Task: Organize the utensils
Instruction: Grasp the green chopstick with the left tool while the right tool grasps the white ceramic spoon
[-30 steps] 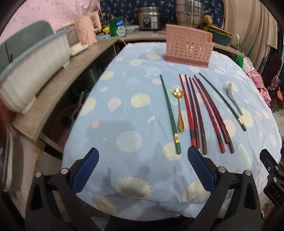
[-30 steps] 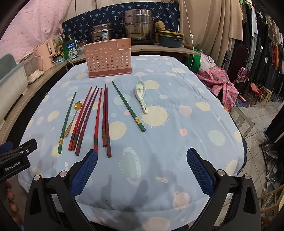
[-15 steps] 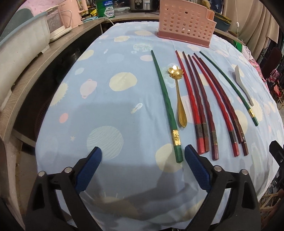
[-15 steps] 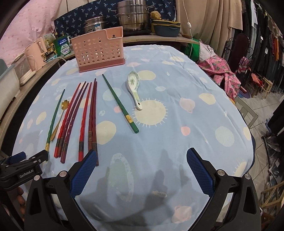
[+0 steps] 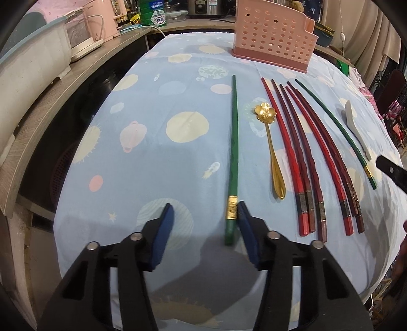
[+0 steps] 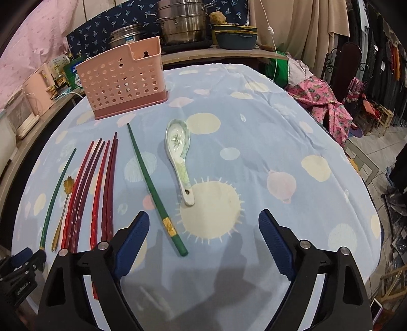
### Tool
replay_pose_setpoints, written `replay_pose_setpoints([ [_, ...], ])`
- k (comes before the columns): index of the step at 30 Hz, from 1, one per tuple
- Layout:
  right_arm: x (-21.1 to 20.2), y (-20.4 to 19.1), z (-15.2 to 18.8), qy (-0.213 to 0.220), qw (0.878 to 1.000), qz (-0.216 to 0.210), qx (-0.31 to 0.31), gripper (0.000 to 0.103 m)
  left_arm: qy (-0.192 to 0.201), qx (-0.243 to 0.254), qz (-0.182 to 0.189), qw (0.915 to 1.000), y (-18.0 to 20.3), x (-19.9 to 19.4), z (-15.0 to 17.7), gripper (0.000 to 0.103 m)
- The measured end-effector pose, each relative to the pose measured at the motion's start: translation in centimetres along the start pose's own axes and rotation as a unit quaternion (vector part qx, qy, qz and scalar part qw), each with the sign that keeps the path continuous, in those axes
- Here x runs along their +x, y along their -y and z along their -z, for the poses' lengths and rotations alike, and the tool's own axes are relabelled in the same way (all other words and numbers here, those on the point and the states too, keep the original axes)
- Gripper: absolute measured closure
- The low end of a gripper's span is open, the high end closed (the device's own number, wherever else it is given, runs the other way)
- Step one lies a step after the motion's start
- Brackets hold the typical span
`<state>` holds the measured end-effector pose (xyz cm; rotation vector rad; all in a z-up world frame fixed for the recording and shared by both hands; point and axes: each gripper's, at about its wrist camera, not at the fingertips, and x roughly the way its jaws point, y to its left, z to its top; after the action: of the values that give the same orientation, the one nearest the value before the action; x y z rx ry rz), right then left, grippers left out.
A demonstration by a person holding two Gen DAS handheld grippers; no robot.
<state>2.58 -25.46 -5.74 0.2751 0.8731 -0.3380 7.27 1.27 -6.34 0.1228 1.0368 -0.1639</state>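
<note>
On the table, under a blue cloth with big dots, the utensils lie in a row. The left tongs are spread apart and low over the cloth. The thick end of one green chopstick lies between the blue pads, close against the right pad. The left pad is well apart from it, so nothing is pinched.

Just to the right of that chopstick lies a gold spoon with a flower-shaped bowl. Next come the red chopsticks, side by side and close together, some bright red and some dark.

The right tongs are spread wide too and hold nothing. A second green chopstick lies slanted on the cloth, with its thick end between the two pads, nearer the left one. A white spoon lies just beside it, bowl up, handle toward the tongs.

At the far end of the table stands a pink holder full of round holes, upright and well apart from the utensils. Behind it sit metal pots on a shelf. Off to the right is a pile of pink clothes.
</note>
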Motion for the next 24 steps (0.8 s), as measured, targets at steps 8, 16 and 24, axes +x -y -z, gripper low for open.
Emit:
replay_pose_setpoints([
  [8,3.7,-0.8,-2.4,-0.014,1.000,-0.022,-0.005,0.054,-0.002,-0.003,0.002,1.0000,-0.6,0.1,-0.4,0.081],
  [16,4.7,-1.3,-2.5,-0.010,1.000,-0.017,-0.021,0.079,-0.002,-0.008,0.008,0.9999,-0.8,0.2,-0.7,0.089],
  [24,3.3,-0.8,-2.2,-0.006,0.999,-0.024,-0.024,0.096,0.000,-0.018,0.026,0.9995,-1.2,-0.4,-0.9,0.094],
])
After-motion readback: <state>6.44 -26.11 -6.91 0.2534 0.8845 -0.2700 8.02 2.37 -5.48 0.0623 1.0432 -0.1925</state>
